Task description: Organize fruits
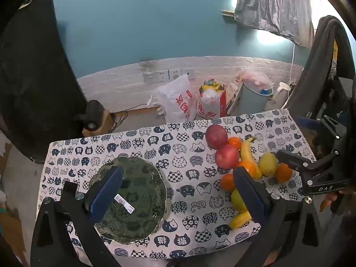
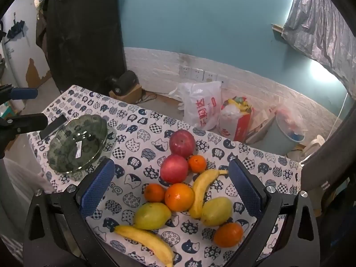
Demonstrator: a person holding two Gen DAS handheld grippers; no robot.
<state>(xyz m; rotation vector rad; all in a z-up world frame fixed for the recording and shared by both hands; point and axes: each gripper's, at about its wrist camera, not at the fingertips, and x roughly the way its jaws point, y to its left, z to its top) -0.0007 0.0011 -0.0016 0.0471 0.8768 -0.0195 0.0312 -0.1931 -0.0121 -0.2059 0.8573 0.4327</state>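
A green glass plate (image 1: 142, 213) (image 2: 66, 155) with a barcode sticker lies on the cat-print cloth at the left. To its right is a cluster of fruit: two red apples (image 2: 182, 143) (image 1: 227, 156), several oranges (image 2: 179, 197), two bananas (image 2: 201, 189) and yellow-green lemons (image 2: 152, 215). My left gripper (image 1: 178, 180) hovers open above the cloth, one blue pad over the plate, the other over the fruit's near edge. My right gripper (image 2: 171, 172) hangs open above the fruit with nothing between its pads. It also shows in the left wrist view (image 1: 296, 162).
The small table (image 2: 133, 120) ends close on all sides. Behind it on the floor stand plastic bags (image 2: 201, 105), a red bag (image 2: 237, 120) and a bin (image 2: 287, 136). A dark cloth-covered object (image 2: 84, 33) stands at the back left.
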